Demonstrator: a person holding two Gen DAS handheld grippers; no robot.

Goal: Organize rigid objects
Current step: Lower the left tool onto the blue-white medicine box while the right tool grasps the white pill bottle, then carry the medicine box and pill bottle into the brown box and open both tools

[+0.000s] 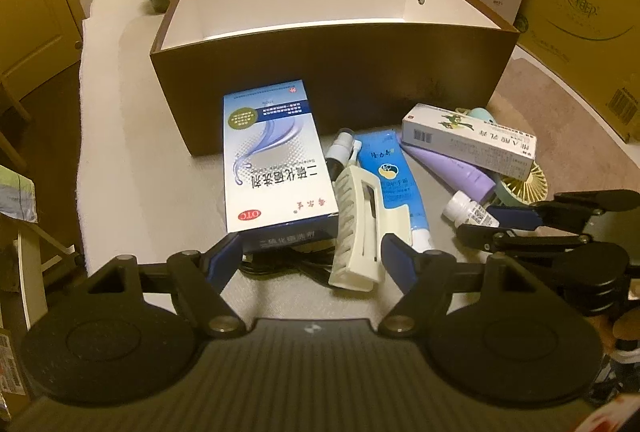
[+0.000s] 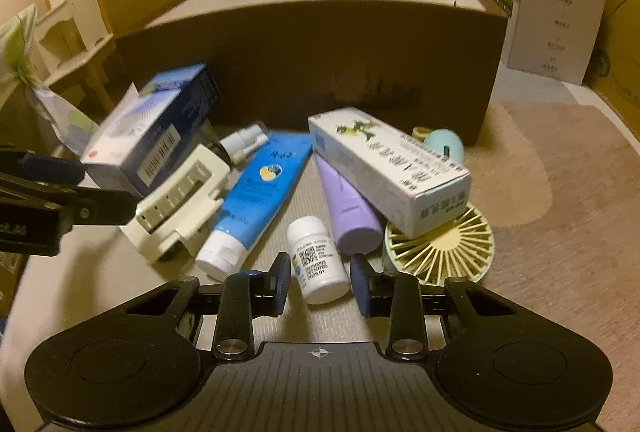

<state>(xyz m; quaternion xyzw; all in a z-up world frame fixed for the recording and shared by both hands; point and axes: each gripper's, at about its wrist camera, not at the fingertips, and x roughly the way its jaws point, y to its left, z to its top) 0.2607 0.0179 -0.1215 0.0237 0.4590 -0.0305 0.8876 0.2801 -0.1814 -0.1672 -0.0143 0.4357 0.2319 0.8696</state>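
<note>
1. One small white bottle (image 2: pixel 319 264) lies on its side directly between the fingers of the right gripper (image 2: pixel 322 284), its long axis running away from the tool toward the pile.
2. Those blue pads have narrowed to either side of the bottle; in the right wrist view slim gaps show, so I cannot tell whether they pinch it.
3. Just beyond lie a purple tube (image 2: pixel 350 207), a blue tube (image 2: pixel 260 191) and a yellow fan (image 2: pixel 444 244).
4. Farther ahead stands the brown box (image 2: pixel 320 59), open-topped, the likely destination.
5. Off to the side, the left gripper (image 1: pixel 314 258) is spread wide, straddling the blue-white carton (image 1: pixel 276 159) and cream clip (image 1: pixel 358 228), holding neither.
</note>
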